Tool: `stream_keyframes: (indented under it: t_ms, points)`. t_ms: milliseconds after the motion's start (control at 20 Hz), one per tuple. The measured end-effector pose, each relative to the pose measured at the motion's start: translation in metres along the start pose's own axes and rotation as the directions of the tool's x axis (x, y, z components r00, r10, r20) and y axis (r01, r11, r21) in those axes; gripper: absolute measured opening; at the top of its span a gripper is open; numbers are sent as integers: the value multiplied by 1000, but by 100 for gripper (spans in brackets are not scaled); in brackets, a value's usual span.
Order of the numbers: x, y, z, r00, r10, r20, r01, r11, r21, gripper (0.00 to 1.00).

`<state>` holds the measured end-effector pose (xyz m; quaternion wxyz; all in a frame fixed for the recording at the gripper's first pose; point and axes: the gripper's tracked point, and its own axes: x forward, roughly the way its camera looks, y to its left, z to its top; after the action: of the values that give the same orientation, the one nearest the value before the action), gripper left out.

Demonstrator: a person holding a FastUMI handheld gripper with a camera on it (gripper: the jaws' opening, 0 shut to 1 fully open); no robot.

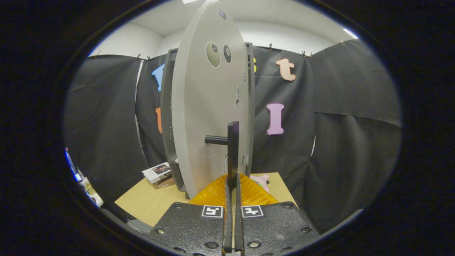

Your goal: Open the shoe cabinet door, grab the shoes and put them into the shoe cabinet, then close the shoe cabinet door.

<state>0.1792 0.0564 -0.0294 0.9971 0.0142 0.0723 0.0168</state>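
Hand-held gripper [233, 185] sits at the bottom centre of the frame, its two fingers drawn close together on the lower end of the dark upright bar handle [233, 153], which runs between them; both fingers appear to press on it. That handle stands off the pale grey shoe cabinet door [206, 106] on a short dark post at mid-height of the frame. Seen nearly edge-on, the door fills the centre of the frame from the top down to the surface, and it swings out toward the camera from the dark shoe cabinet frame [167, 117] just behind it on the left. Two round fittings show on the door's inner face in the upper centre, with a few small marks lower down near its right edge.

A light wooden surface [149, 201] carries the cabinet, lower centre of the frame. On it, to the lower left of the door, lies a small stack of books or boxes [158, 174] touching the cabinet's base. Just right of the fingers, beyond their tips, a small pink object [261, 179] lies on the surface; it is mostly hidden, and I cannot tell whether it is a shoe. Black cloth hangs all around behind the cabinet, with a white wall and ceiling above it at the top of the frame. At the far lower left edge some small coloured items show, too blurred to identify.
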Motion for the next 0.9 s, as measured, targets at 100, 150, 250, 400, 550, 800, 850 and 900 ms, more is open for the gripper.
stream_keyframes:
  t_ms: [100, 150, 250, 400, 550, 800, 850, 900]
  points:
    - [-1, -10, 1, 1000, -11, 9, 11, 1000, 9, 5]
    - [-1, -17, 1, 1000, -23, 9, 23, 1000, 15, 5]
    - [0, -29, 2, 999, -51, 7, 51, 998, 20, 4]
    - [3, -28, 0, 1000, -14, 4, 13, 997, 72, 4]
    - [2, -24, 1, 1000, 22, 8, -23, 997, 73, 4]
    - [3, -31, 2, 1000, 24, 16, -25, 999, 31, 5]
    - [4, -33, 2, 1000, 24, 17, -25, 999, 30, 8]
    - [5, -36, 3, 1000, 20, 18, -21, 999, 26, 10]
